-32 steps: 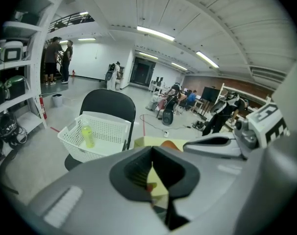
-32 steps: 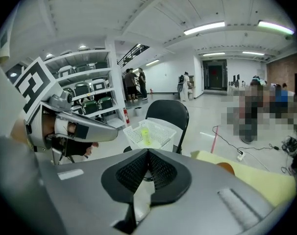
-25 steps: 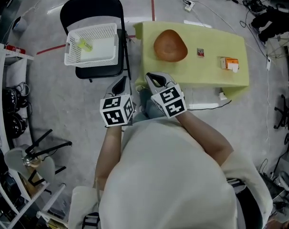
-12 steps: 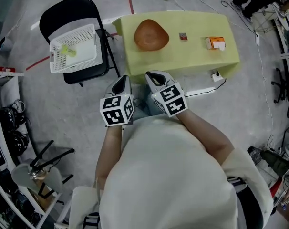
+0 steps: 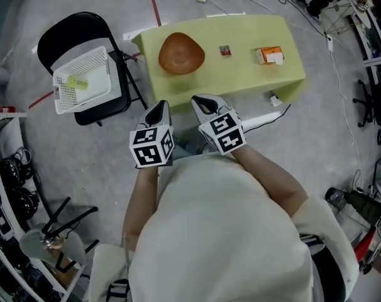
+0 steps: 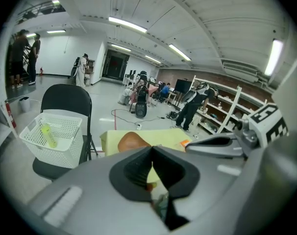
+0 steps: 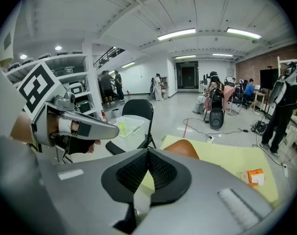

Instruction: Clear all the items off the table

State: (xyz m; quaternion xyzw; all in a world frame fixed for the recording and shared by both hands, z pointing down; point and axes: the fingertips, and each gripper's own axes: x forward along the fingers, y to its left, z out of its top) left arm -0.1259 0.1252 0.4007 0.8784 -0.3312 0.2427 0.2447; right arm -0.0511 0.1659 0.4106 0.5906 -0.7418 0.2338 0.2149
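While both claws hang short of the table [image 5: 241,80], the head view gives me the layout. The left claw [image 5: 160,107] and right claw [image 5: 203,101] sit side by side at 6 o'clock of the yellow-green top, both off its near edge. Three items lie on it, strung along its long axis from 9 to 3. A wooden bowl [image 5: 181,53] is at the left end, a small red item [image 5: 225,51] mid-table and an orange box [image 5: 270,55] toward the right. The bowl lies at about 1 o'clock from the left claw and 11 o'clock from the right, so neither is clearly nearer. The box, out at 2 o'clock, is nearer the right claw. At 10 o'clock of the left claw a white basket [image 5: 60,94] rests on a black folding chair [image 5: 71,33], with a yellow-green bottle [image 5: 77,82] already in it.

Through the left gripper view, the jaws are clenched pad to pad with nothing between them. Past them the bowl [image 6: 133,142] shows at 11 o'clock, and the basket [image 6: 65,126] sits off at 9 o'clock.

Through the right gripper view, that claw is likewise clenched and empty. The bowl [image 7: 184,149] sits just beyond the pads at 2 o'clock, and the orange box [image 7: 254,176] is far out at 3 o'clock.

By my reckoning nothing is in hand yet. A claw has to release and reach toward 12 o'clock before any item leaves the table.
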